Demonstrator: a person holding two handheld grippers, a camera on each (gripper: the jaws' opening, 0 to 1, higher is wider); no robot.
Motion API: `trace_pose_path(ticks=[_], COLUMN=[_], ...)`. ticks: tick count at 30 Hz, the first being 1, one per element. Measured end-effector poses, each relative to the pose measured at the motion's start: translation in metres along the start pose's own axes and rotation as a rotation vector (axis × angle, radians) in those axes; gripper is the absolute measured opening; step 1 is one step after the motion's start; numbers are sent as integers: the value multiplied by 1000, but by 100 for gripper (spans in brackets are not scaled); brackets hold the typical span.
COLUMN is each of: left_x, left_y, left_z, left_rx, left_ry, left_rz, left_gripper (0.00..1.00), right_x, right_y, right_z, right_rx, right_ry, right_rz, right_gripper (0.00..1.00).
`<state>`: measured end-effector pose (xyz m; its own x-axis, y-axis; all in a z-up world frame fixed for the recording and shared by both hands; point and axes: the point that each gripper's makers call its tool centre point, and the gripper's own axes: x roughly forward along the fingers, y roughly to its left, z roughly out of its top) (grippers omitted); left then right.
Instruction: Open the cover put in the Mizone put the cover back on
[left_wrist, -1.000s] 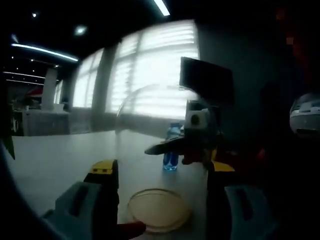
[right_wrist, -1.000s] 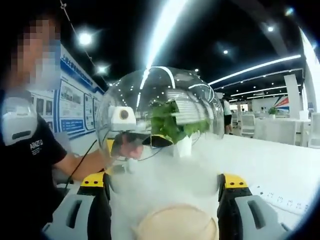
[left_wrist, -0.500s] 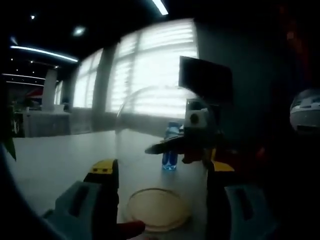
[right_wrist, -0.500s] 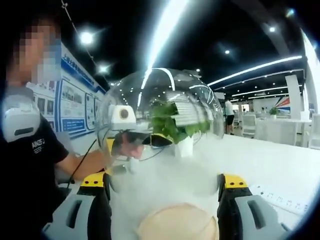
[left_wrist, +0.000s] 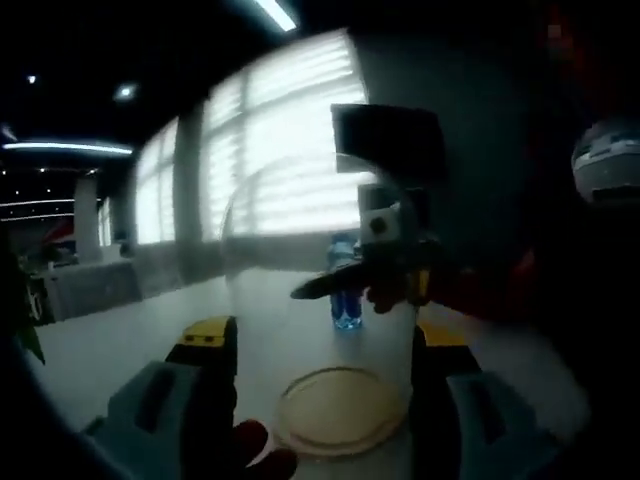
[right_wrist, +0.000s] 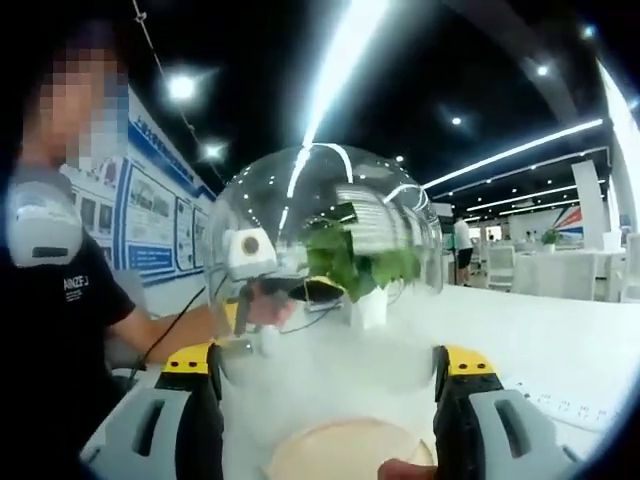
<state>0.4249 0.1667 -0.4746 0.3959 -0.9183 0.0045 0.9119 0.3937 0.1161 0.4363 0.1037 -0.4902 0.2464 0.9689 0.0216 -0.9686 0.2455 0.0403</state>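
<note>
A clear glass dome cover (left_wrist: 320, 260) stands between the jaws of my left gripper (left_wrist: 320, 390), its walls touching both yellow-tipped jaws. Below it lies a round pale wooden base disc (left_wrist: 340, 410). The blue Mizone bottle (left_wrist: 346, 300) stands upright on the table beyond the dome. My right gripper (right_wrist: 330, 400) holds the same cover (right_wrist: 330, 260) from the opposite side, above the disc (right_wrist: 340, 450). Through the glass each view shows the other gripper: the right one (left_wrist: 385, 270) and the left one (right_wrist: 262, 290).
The white table (right_wrist: 540, 340) stretches away on all sides. A green plant (right_wrist: 355, 260) in a white pot (right_wrist: 368, 308) stands behind the dome. A person in a black shirt (right_wrist: 60, 300) is at the left. A dark monitor (left_wrist: 385, 140) stands by the windows.
Both views have shifted and tilted a little with the cover still between the jaws. More of the base disc shows in each view now.
</note>
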Motion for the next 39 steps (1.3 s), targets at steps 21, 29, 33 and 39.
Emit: trace_pose_path(ticks=[21,29,33,39], left_x=[15,22,24,24], left_y=[-10,4,4,2], left_z=[-8,-10,-10,-10], left_rx=[-126,-183,-189,-178], left_ry=[-33,-60,-76,-79], left_rz=[-73,-79,-98,-132], left_gripper=[82,73,74,74], right_x=[13,13,16,14], right_y=[2,1,2,4], right_z=[-1,-11,-11,-9], right_rx=[-23,-50,-46,-41], right_ry=[-10,56,42,32], right_rz=[40,95,97,110], right_gripper=[89,88,89,89])
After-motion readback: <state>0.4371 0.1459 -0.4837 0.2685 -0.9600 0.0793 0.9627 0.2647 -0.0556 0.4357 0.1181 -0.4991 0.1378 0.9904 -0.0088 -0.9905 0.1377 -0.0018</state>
